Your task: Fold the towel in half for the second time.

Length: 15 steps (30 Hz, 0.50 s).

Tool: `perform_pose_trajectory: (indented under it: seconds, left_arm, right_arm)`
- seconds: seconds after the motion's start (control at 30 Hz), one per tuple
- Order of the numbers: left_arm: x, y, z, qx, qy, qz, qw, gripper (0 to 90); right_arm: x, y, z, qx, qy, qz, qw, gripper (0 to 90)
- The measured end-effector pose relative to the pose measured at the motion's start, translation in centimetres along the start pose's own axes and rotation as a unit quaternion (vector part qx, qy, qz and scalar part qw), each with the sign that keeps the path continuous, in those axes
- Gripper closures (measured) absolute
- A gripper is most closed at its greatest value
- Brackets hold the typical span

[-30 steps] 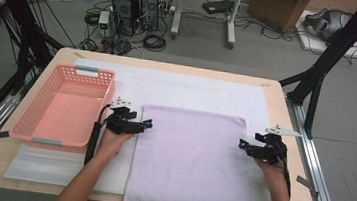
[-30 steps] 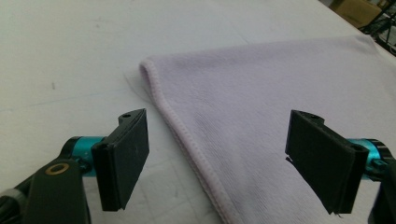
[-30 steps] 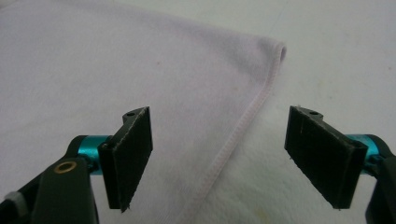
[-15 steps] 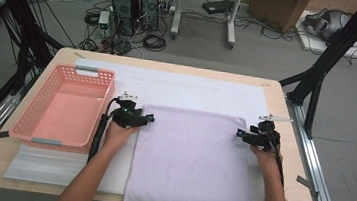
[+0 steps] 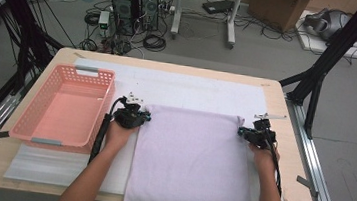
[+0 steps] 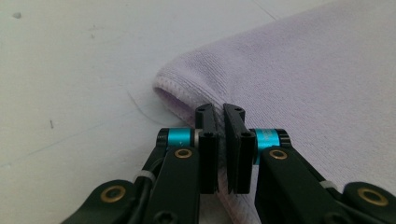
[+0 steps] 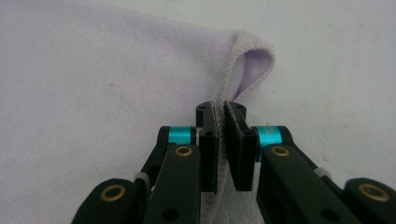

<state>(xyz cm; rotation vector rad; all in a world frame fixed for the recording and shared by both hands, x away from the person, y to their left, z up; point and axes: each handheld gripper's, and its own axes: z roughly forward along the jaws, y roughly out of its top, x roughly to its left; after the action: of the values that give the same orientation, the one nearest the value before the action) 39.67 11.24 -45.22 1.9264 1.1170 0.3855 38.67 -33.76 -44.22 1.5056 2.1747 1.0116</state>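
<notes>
**Both far corners pinched, towel running back toward the person**

At the left of the tabletop (image 5: 203, 89) sits a pink basket (image 5: 65, 106), nothing in it, just beside the left hand.

The left gripper (image 5: 137, 117) is at the towel's far left corner. In the left gripper view its fingers (image 6: 208, 140) are closed on the hem, with a thin fold of cloth between them and the corner curling up just beyond.

The towel (image 5: 191, 162), pale lilac, lies flat in the middle. Its long axis runs from the far edge toward the person, and its near end hangs slightly over the front edge of the tabletop. All of the cloth lies nearward of both sets of fingers.

The right gripper (image 5: 247, 133) is at the far right corner. In the right gripper view its fingers (image 7: 238, 140) are likewise clamped on the hem, the corner standing up in a small loop past the tips.

The two grips are level across the far edge, so the likely move is a fold, carrying that edge toward the near one.
</notes>
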Motion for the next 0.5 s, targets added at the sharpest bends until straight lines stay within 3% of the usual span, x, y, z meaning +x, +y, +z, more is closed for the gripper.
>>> perform_pose_trajectory:
  seconds: [0.1,0.2,0.37,0.5]
  left_arm:
    - [0.1,0.1,-0.1,-0.01,0.007,-0.019,0.9997,85.5]
    - [0.2,0.7,-0.5,-0.041,0.011,-0.044,0.9981,85.8]
    - [0.2,2.4,-0.8,-0.068,0.019,-0.042,0.9966,85.7]
    - [0.5,3.1,-1.2,-0.089,0.011,-0.065,0.9938,85.7]
  right_arm:
    - [-0.5,-0.1,-0.1,-0.006,0.014,0.018,0.9997,85.9]
    - [-0.5,0.1,-0.2,-0.021,0.006,0.011,0.9997,86.2]
    - [-0.9,1.1,-1.2,-0.066,-0.008,0.014,0.9977,86.5]
    - [-1.1,2.1,-1.9,-0.108,-0.009,0.024,0.9939,86.5]
